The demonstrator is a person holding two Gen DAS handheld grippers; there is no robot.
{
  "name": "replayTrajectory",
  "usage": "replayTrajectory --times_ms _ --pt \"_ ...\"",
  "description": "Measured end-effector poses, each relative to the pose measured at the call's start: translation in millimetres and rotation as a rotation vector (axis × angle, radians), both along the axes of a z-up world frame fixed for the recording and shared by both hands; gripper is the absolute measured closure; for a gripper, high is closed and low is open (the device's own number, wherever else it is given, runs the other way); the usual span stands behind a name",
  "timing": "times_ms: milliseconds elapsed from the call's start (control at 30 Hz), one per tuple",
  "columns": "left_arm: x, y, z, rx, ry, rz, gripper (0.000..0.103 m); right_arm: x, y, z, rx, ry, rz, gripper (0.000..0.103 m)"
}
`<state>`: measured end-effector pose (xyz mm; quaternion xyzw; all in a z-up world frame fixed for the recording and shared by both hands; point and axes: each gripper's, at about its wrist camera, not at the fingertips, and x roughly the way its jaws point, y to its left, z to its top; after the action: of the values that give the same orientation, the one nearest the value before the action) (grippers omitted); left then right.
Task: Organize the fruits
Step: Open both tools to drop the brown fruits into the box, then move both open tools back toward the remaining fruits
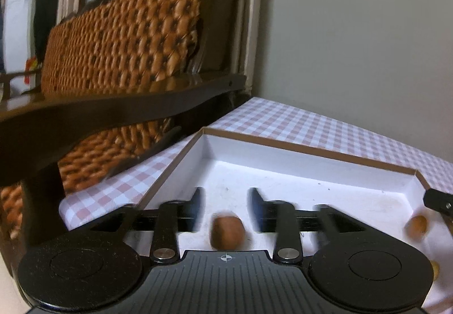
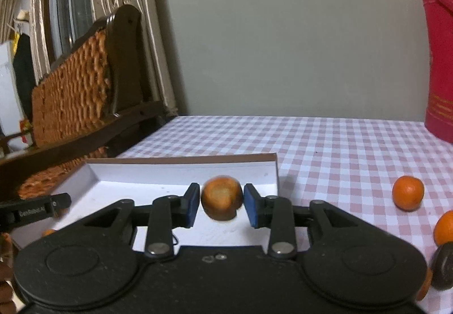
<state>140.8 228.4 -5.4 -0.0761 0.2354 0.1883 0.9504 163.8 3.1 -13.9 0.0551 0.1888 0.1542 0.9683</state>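
A shallow white box with a brown rim [image 1: 311, 152] [image 2: 181, 159] lies on the checked tablecloth. My left gripper [image 1: 226, 209] stands open over the box floor; a blurred brown fruit [image 1: 227, 231] lies below and between its fingers, apart from both pads. My right gripper [image 2: 222, 205] hangs over the box's right part with a blurred orange [image 2: 222, 197] between its blue pads [image 2: 194, 205]; a thin gap shows on each side of the fruit. An orange fruit [image 1: 416, 225] shows beside the right gripper's tip [image 1: 437, 202] in the left wrist view.
Two tangerines [image 2: 407, 193] [image 2: 444, 229] and a dark fruit [image 2: 443, 268] lie on the cloth right of the box. A red thermos [image 2: 438, 59] stands at the far right. A dark wooden bench with a woven back [image 1: 121, 36] borders the table's left side.
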Motion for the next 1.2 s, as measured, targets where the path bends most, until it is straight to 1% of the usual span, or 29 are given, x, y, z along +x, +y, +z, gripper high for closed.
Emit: replayTrajectory --times_ms 33,67,100,133,200,267,367,433,567,733,1033,1200 --pt "-3.3 0.1 2.8 0.002 -0.017 0.012 0.008 -2.3 -3.2 1.1 0.016 -0.013 -0.007 0.061" --pt "-9.1 -1.5 7.7 0.029 -0.058 0.036 0.000 -6.1 -6.5 2.4 0.031 -0.030 -0.018 0.054" --pt "-15.9 -4.5 12.8 0.061 -0.100 0.053 0.000 -9.3 -10.2 3.0 0.036 -0.047 -0.029 0.045" --pt "-20.2 -6.7 17.5 0.082 -0.126 0.047 0.000 -13.3 -13.6 4.1 0.040 -0.065 -0.038 0.040" --pt "-25.9 -9.2 22.0 0.087 -0.137 0.054 0.000 -17.7 -19.8 5.9 0.070 -0.078 -0.044 0.022" --pt "-31.2 -10.6 24.3 0.082 -0.146 0.062 0.000 -21.4 -24.1 7.7 0.091 -0.089 -0.055 0.013" --pt "-37.7 -15.7 27.0 0.104 -0.156 0.063 0.000 -25.1 -26.1 11.3 0.104 -0.104 -0.038 0.006" --pt "-40.5 -20.3 27.4 0.122 -0.153 0.062 0.000 -27.0 -27.1 13.7 0.111 -0.110 -0.028 0.006" --pt "-46.5 -22.8 29.6 0.126 -0.153 0.055 0.000 -29.1 -23.4 18.0 0.111 -0.119 -0.012 0.006" --pt "-55.3 -30.0 31.7 0.155 -0.163 0.056 0.000 -35.9 -21.0 18.5 0.100 -0.125 0.004 0.006" --pt "-81.2 -43.4 38.4 0.176 -0.212 0.051 0.000 -47.6 -31.2 22.4 0.098 -0.131 0.002 0.006" --pt "-97.4 -57.9 41.5 0.184 -0.261 0.002 0.000 -60.0 -48.1 26.4 0.128 -0.154 0.007 0.006"
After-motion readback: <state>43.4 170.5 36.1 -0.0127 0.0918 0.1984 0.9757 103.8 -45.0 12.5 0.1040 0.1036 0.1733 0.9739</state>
